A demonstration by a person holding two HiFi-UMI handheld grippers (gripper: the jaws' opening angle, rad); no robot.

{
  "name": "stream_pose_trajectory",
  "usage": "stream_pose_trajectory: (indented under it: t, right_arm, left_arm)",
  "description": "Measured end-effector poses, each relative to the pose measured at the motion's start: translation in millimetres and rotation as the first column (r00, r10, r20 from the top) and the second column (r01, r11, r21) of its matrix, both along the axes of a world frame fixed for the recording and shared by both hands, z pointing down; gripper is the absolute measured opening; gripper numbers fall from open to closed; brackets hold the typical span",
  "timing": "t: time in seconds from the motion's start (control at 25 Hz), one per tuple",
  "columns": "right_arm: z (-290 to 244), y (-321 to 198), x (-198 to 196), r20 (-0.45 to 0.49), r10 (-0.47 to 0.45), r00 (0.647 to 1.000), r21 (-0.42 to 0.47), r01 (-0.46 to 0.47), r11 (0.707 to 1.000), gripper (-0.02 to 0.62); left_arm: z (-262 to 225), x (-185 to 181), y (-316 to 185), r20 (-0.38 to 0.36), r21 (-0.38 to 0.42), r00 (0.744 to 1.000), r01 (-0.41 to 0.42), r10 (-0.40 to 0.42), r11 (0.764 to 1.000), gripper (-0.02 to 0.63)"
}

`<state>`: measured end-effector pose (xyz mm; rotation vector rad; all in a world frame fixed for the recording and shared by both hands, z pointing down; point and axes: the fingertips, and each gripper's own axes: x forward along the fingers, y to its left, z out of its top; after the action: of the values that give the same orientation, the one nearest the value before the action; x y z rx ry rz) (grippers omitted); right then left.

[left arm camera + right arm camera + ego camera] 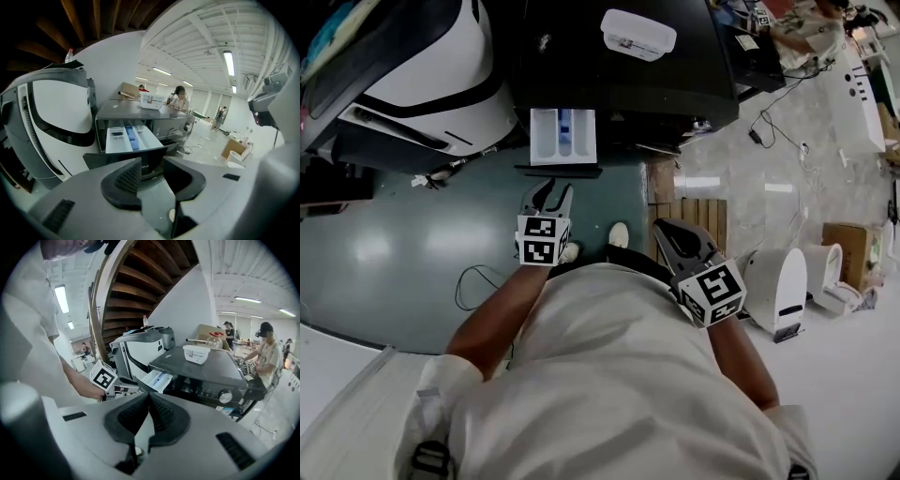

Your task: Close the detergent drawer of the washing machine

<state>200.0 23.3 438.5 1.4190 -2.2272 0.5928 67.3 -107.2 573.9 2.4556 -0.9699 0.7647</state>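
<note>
The dark washing machine [628, 75] stands ahead, and its white detergent drawer [562, 136] is pulled out toward me, with a blue insert showing inside. My left gripper [553, 190] hovers just in front of the drawer's dark front panel, apart from it and open. In the left gripper view the drawer [130, 139] lies straight beyond the left gripper [152, 172], which has nothing between its pads. My right gripper [664, 232] hangs lower right of the drawer, shut and empty. In the right gripper view the drawer [157, 379] sits far beyond the right gripper [149, 412].
A white lidded container [637, 34] rests on the machine's top. A large white and black appliance [422, 84] stands to the left. A wooden pallet [698, 217], floor cables [478, 281] and white units [778, 291] lie to the right. People [265, 352] stand at the back.
</note>
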Motion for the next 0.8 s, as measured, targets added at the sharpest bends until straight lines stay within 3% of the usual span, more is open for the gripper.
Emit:
stream_pose_trajectory:
  t: [0.4,0.8]
  right_arm:
    - [9.2,-13.3,39.5,0.039,-0.158,0.987,-0.004,0.158,0.987,0.006]
    - [25.4,-12.8,77.4,0.069,-0.262,0.963,-0.022,0.264,0.964,0.006]
  left_arm:
    - [6.5,3.3,-12.6,0.07,0.052,0.982,0.17,-0.174,0.984,0.147]
    - [11.4,6.3,-15.6,0.071,0.08,0.955,0.283,-0.289,0.956,0.152]
